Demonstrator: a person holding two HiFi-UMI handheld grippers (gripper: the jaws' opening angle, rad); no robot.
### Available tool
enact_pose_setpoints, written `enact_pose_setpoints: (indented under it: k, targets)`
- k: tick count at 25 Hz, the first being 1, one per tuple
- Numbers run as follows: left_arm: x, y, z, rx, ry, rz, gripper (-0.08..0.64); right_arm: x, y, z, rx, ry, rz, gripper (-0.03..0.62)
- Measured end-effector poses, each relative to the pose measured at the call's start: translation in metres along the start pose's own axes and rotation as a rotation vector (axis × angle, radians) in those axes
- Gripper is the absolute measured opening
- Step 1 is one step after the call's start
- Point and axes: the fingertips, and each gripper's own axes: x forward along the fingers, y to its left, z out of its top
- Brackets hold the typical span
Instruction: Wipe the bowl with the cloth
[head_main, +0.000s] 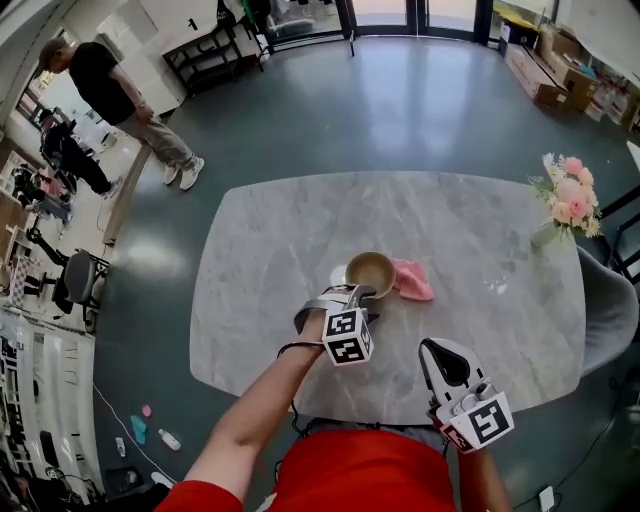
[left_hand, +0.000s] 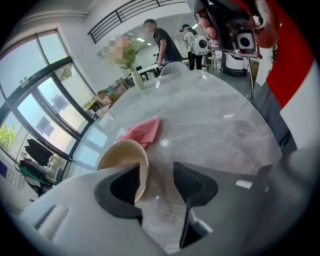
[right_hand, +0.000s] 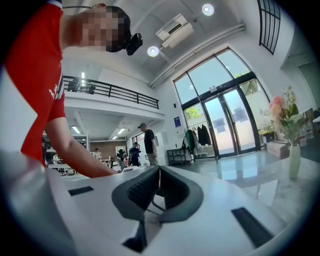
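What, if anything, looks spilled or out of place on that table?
Nothing stands out. The bowl sits upright on the table, the pink cloth lies bunched right beside it, and the flowers stand at the table's edge.

Daylight enters through tall windows (right_hand: 220, 105) and glares on the floor (head_main: 390, 90). Ceiling lamps (right_hand: 207, 9) add light from above. The table (head_main: 480, 240) is bright and evenly lit; shadows are soft. All views bend strongly toward the edges. Both gripper views have black corners. Distant detail is sharp.
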Motion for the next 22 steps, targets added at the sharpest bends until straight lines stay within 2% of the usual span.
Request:
enact_pose_setpoints:
  k: [9, 16, 19, 22]
  targets:
    - [0.016, -0.001, -0.005, 0.002, 0.024, -0.032, 0.19, -0.001, -0.01, -0.012, 0.022, 0.024, -0.029, 0.002]
    - [0.013, 0.011, -0.003, 0.006, 0.018, 0.015, 0.038, 0.008, -0.016, -0.015, 0.017, 0.038, -0.031, 0.002]
    - [0.015, 0.014, -0.002, 0.001, 0.017, 0.023, 0.02, 0.016, -0.027, -0.026, -0.028, 0.092, -0.046, 0.002]
    - [0.016, 0.014, -0.001, -0.011, 0.014, 0.026, 0.018, 0.03, -0.043, -0.047, -0.102, 0.206, -0.061, 0.002]
